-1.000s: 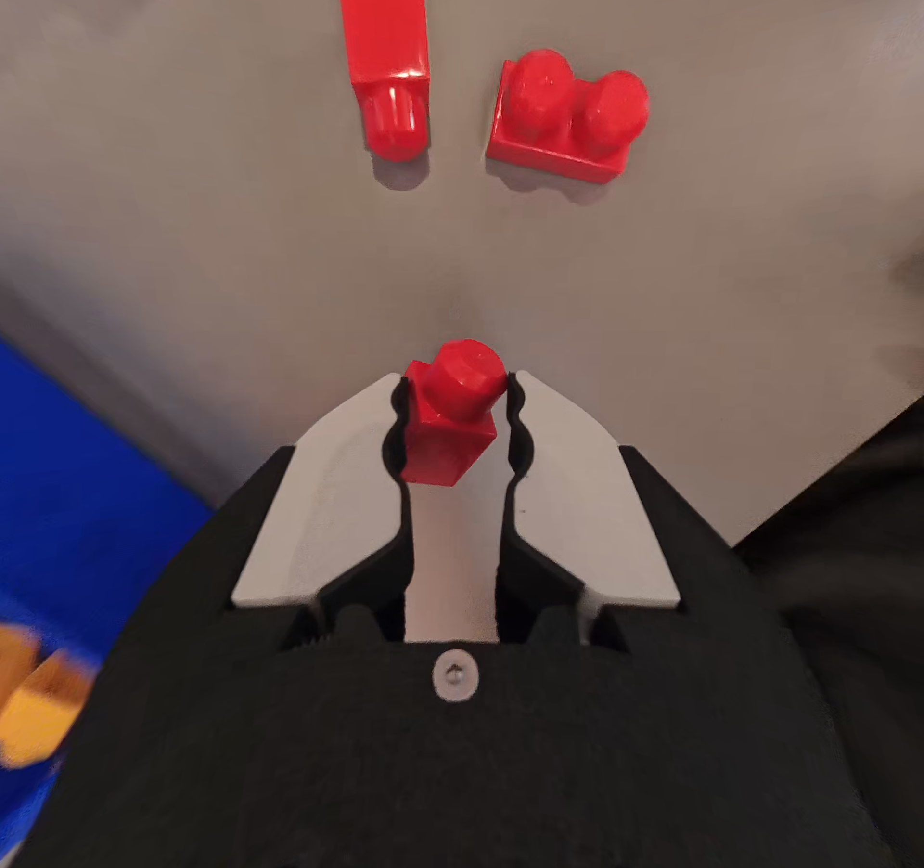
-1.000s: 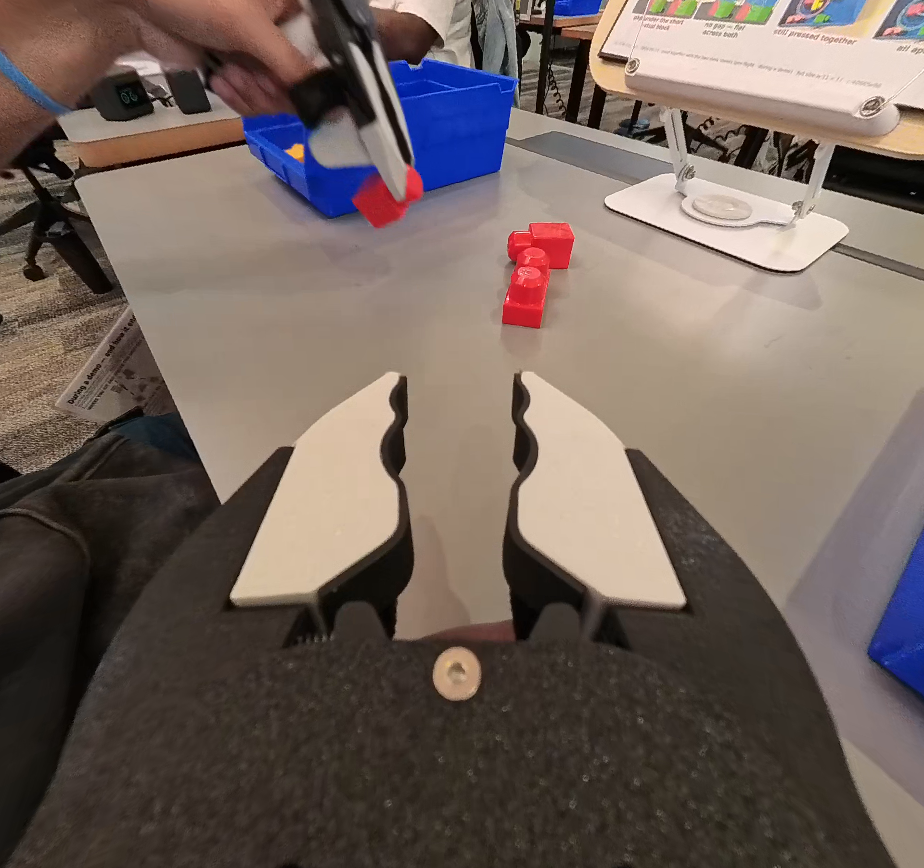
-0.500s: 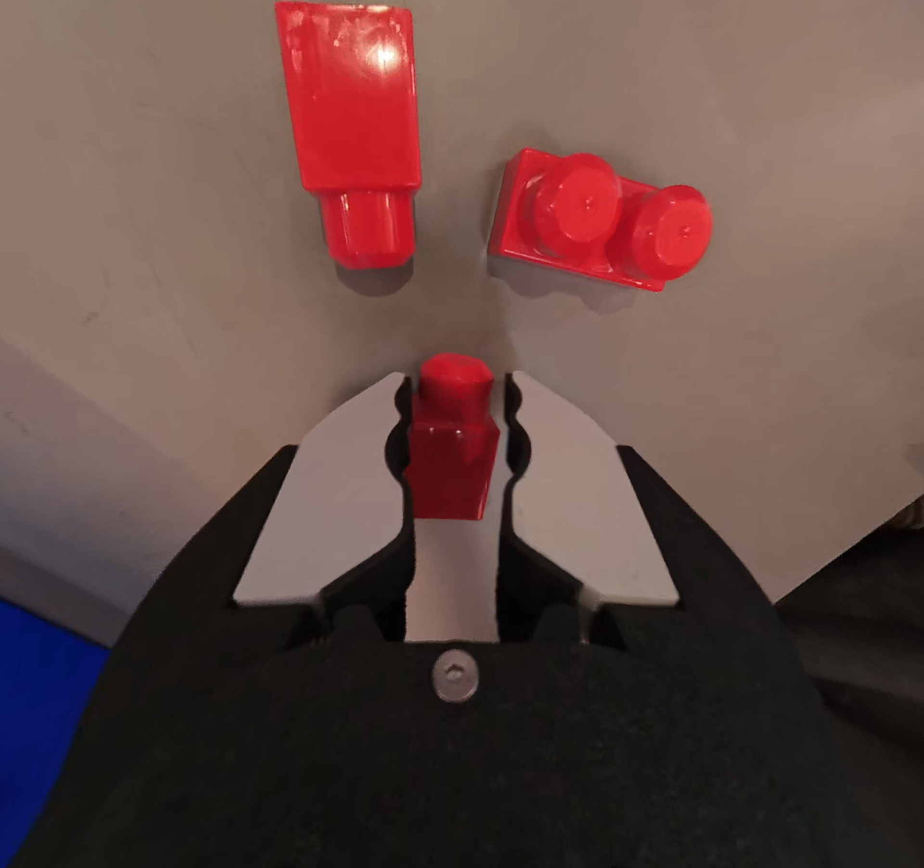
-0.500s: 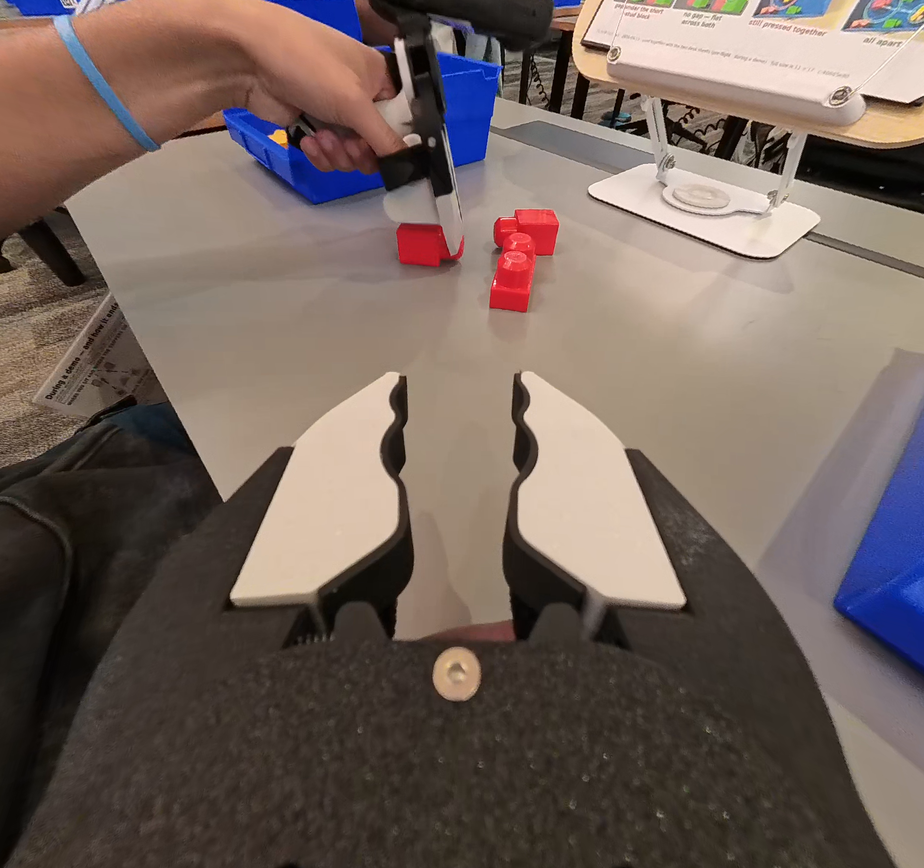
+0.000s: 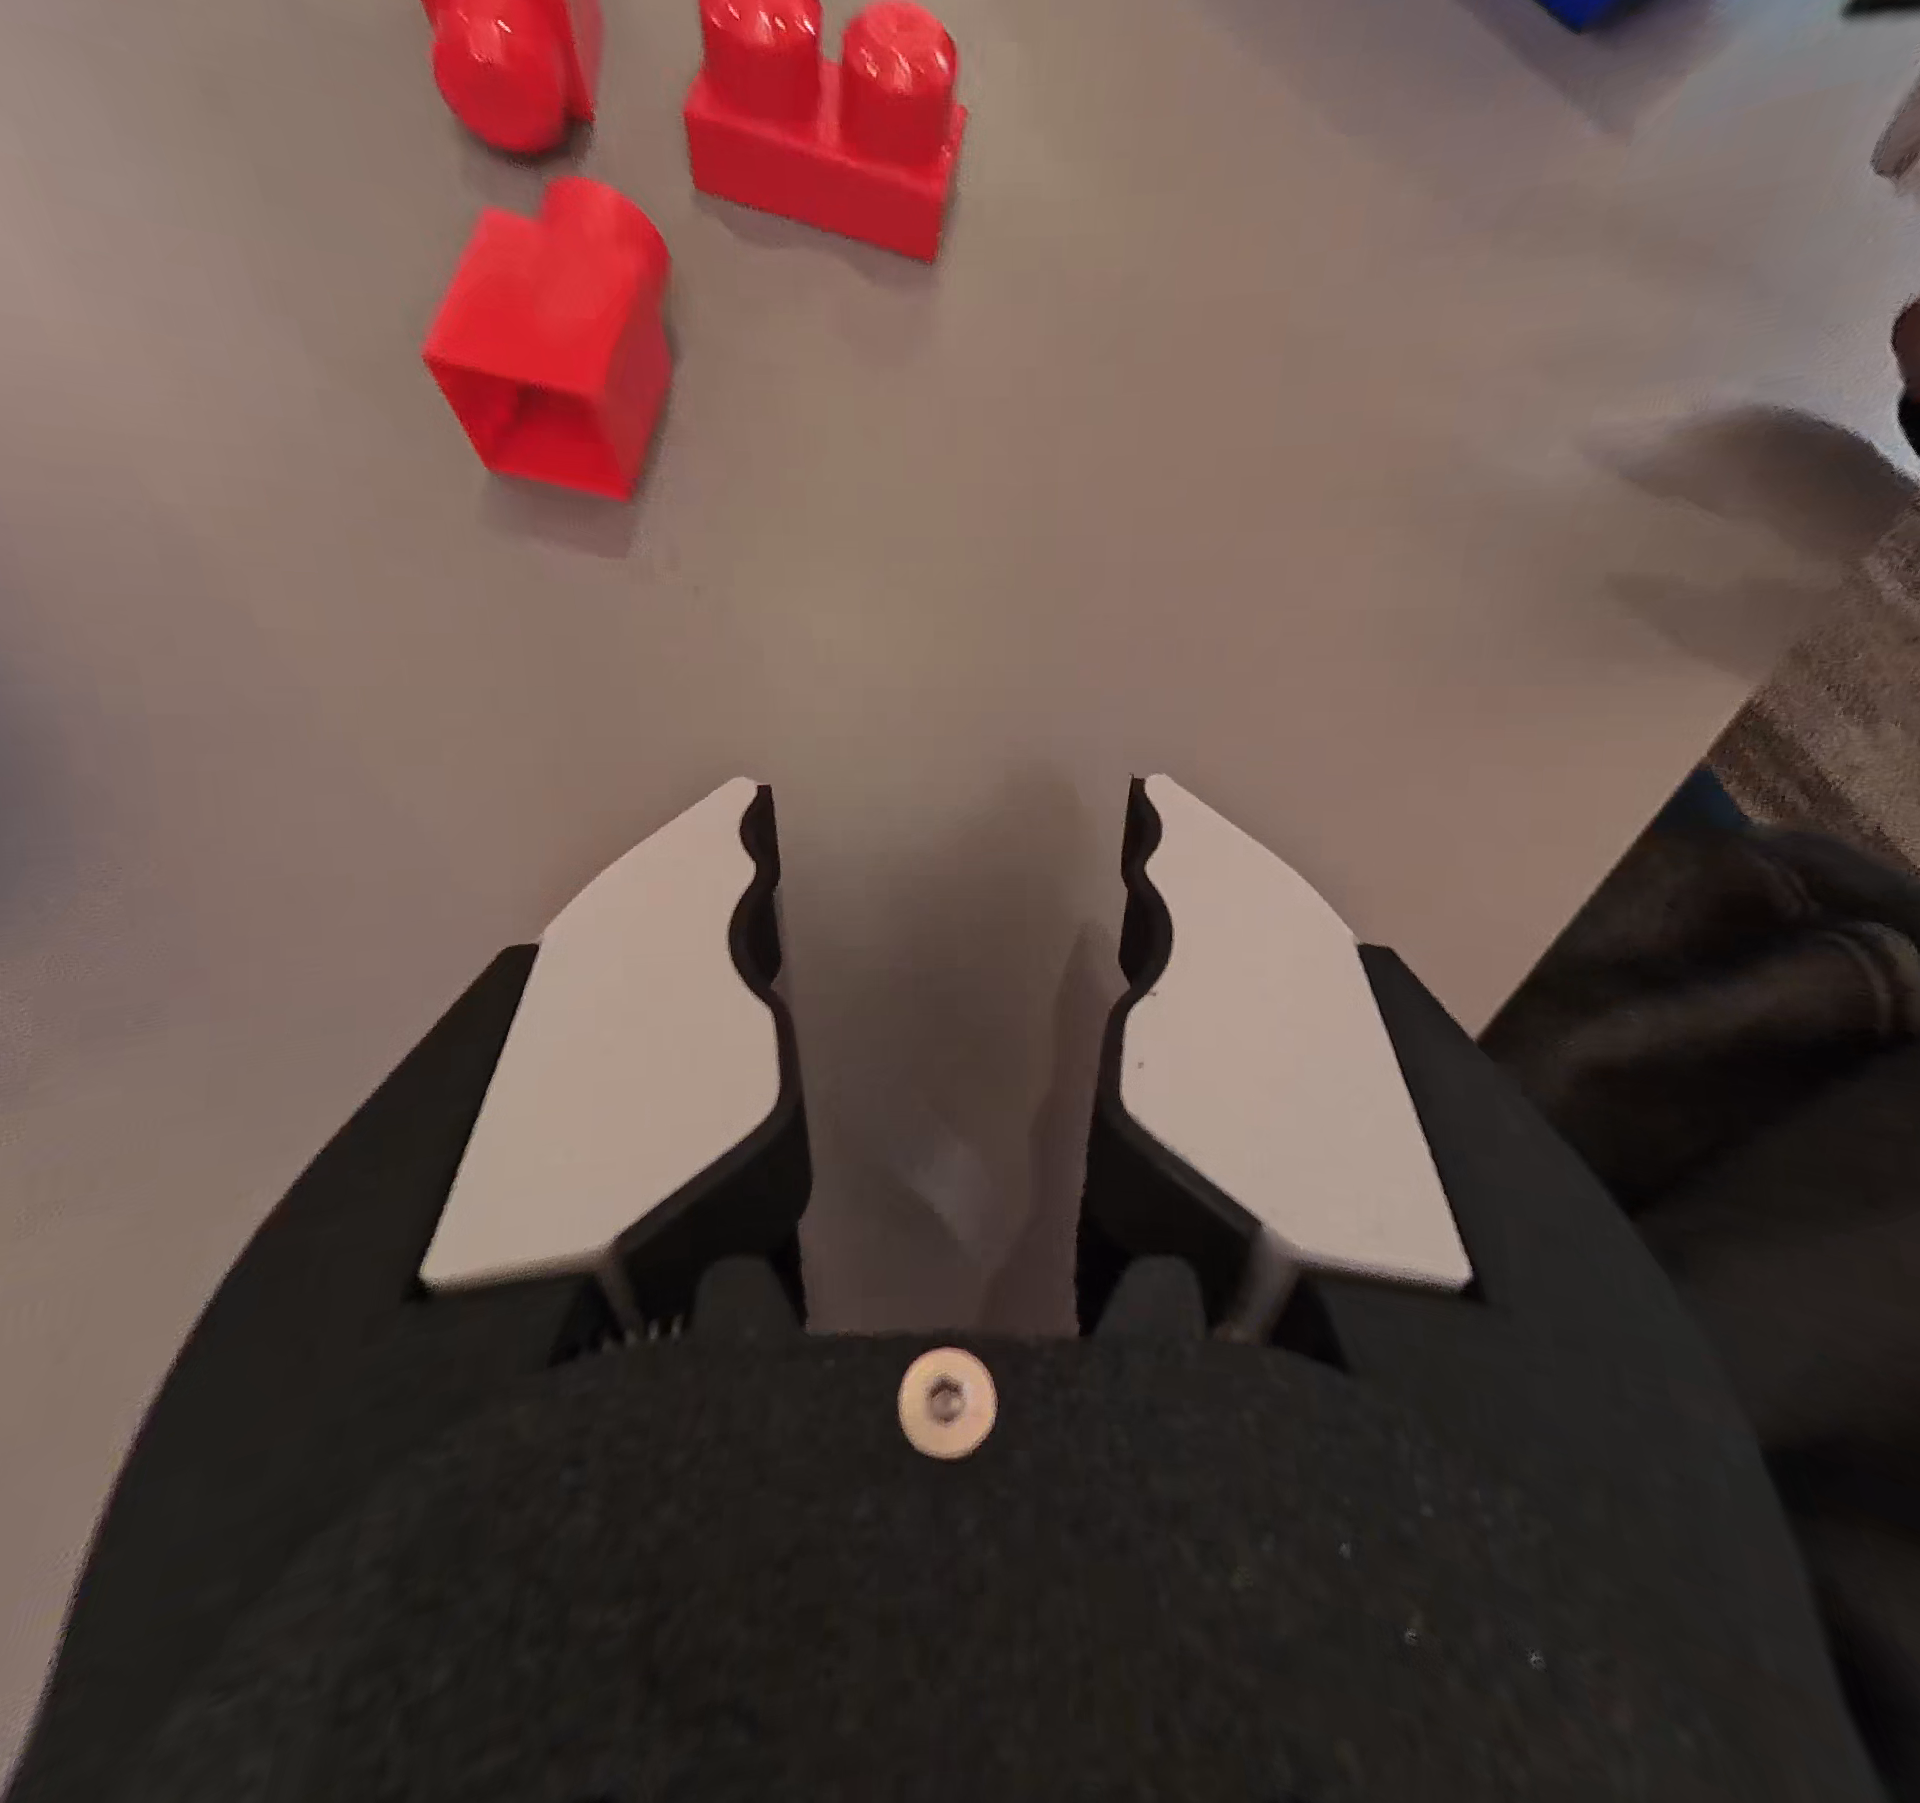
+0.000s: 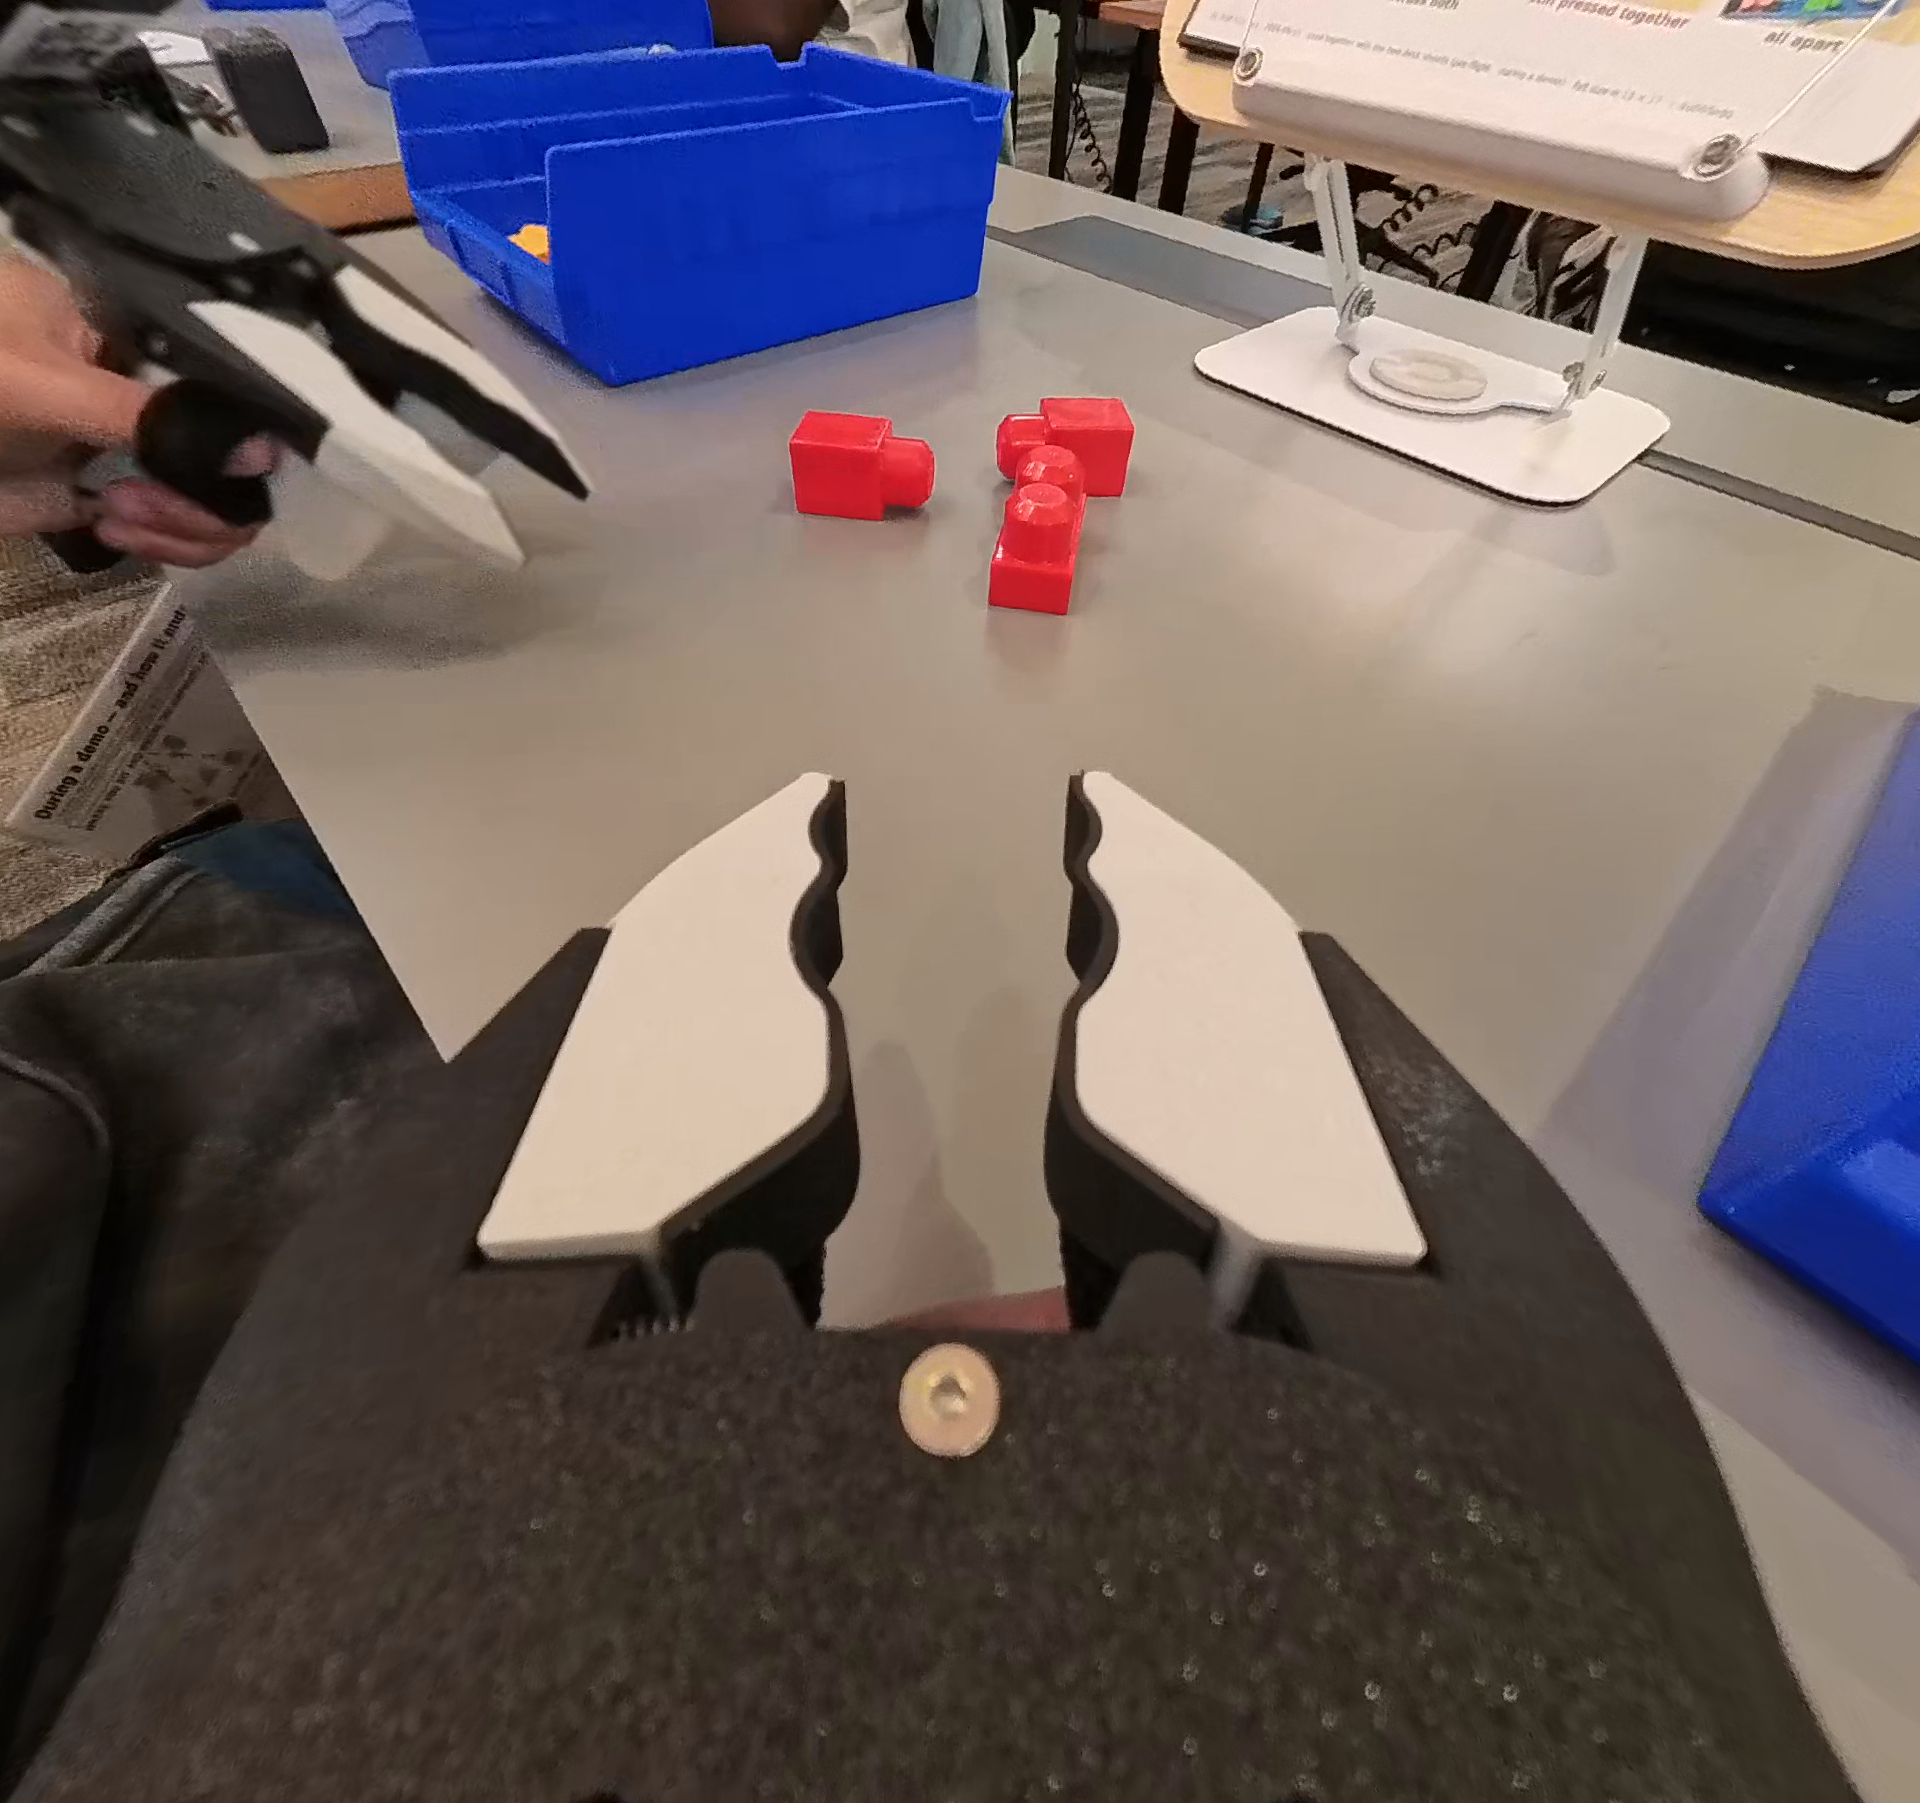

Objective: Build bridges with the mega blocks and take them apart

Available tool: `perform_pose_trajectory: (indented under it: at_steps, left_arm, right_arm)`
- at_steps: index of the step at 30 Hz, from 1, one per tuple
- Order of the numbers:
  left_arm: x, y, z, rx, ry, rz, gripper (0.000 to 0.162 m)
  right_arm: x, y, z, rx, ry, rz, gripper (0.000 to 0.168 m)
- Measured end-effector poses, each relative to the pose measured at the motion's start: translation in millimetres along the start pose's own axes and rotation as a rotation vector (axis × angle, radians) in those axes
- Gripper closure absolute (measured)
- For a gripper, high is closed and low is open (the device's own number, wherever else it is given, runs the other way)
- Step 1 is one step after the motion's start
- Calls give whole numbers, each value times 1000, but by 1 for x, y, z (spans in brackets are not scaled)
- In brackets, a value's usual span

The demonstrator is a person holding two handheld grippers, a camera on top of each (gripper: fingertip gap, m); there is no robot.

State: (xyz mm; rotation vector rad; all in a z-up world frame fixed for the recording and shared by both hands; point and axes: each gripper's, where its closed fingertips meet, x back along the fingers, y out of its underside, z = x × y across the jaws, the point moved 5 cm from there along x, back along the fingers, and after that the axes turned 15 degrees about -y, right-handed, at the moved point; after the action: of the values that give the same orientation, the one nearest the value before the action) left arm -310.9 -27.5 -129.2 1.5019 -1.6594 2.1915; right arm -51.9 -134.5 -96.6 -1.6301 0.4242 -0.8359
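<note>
Three red mega blocks lie apart on the grey table (image 6: 1351, 766). A one-stud block (image 5: 556, 340) lies on its side nearest my left gripper; it also shows in the right wrist view (image 6: 857, 463). A second one-stud block (image 5: 509, 18) lies on its side beyond it, and a two-stud block (image 5: 826, 122) stands upright to the right. In the right wrist view these are the far block (image 6: 1075, 439) and the two-stud block (image 6: 1039, 548). My left gripper (image 5: 948, 797) is open and empty, back from the blocks; it also shows at the left of the right wrist view (image 6: 520, 517). My right gripper (image 6: 954, 792) is open and empty above the table's near part.
A blue bin (image 6: 727, 226) with an orange piece stands behind the blocks. A white stand (image 6: 1434, 392) holding an instruction board is at the back right. Another blue bin (image 6: 1849, 1130) is at the right edge. A person sits behind the table. The one-stud block (image 5: 556, 340) is about 10 cm from my left fingertips and 25 cm from my right. My right wrist view (image 6: 818, 430) looks at it from another angle.
My left gripper set the one-stud red block down on its side, opened and drew back from it. My right gripper has stayed open and nearly still.
</note>
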Motion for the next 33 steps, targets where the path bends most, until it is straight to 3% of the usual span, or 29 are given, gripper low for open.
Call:
perform_pose_trajectory:
  at_steps: [4, 11, 17, 25, 28, 33]
  left_arm:
    - [6, 0, 1, -16, -72, 21, 98]
    - [0, -25, 0, 24, -44, 35, 96]
    - [-25, -82, -32, -116, -207, -126, 95]
    - [-81, -153, -44, -241, -228, -319, 96]
    - [-97, -161, -49, -287, -251, -389, 96]
    - [-78, -147, -47, -237, -194, -282, 100]
  right_arm:
    - [-6, 0, -1, 9, -10, -8, 128]
    - [-10, 1, -2, 24, -10, -24, 128]
    - [-10, 2, -3, 27, -15, -27, 128]
    - [-4, 2, 2, 18, 0, -16, 128]
    - [-3, 3, 3, 18, 3, -22, 128]
    - [0, 7, 6, 4, -3, -23, 128]
